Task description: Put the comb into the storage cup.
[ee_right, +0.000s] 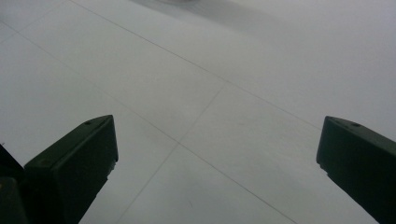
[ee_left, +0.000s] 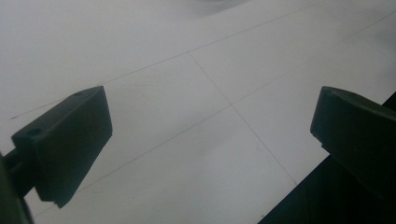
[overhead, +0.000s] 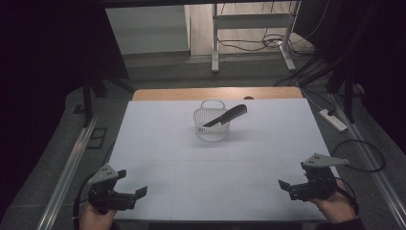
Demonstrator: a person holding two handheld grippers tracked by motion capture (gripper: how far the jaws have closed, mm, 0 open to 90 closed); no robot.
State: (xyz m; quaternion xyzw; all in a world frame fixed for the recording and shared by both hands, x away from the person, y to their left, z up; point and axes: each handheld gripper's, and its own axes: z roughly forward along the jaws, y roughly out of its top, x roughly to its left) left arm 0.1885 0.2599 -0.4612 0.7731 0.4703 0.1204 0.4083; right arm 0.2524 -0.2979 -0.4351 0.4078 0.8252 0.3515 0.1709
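Note:
A small white mesh basket (overhead: 205, 132) with a loop handle stands upright on the white table (overhead: 191, 163), past its middle. A black comb (overhead: 231, 115) leans in the basket, its upper end sticking out over the rim to the right. My left gripper (overhead: 131, 183) hovers at the near left corner of the table, open with nothing between its jaws. My right gripper (overhead: 293, 176) is at the near right corner, also open and holding nothing. In the left gripper view, the left gripper (ee_left: 212, 100) has bare table between its jaws. The right gripper (ee_right: 218, 123) looks down on bare table too.
A wooden strip (overhead: 215, 93) edges the table's far side. Metal rails (overhead: 67, 167) run along the floor on both sides. A white power strip (overhead: 333, 120) and cables lie on the floor at right. A desk frame (overhead: 251, 28) stands farther back.

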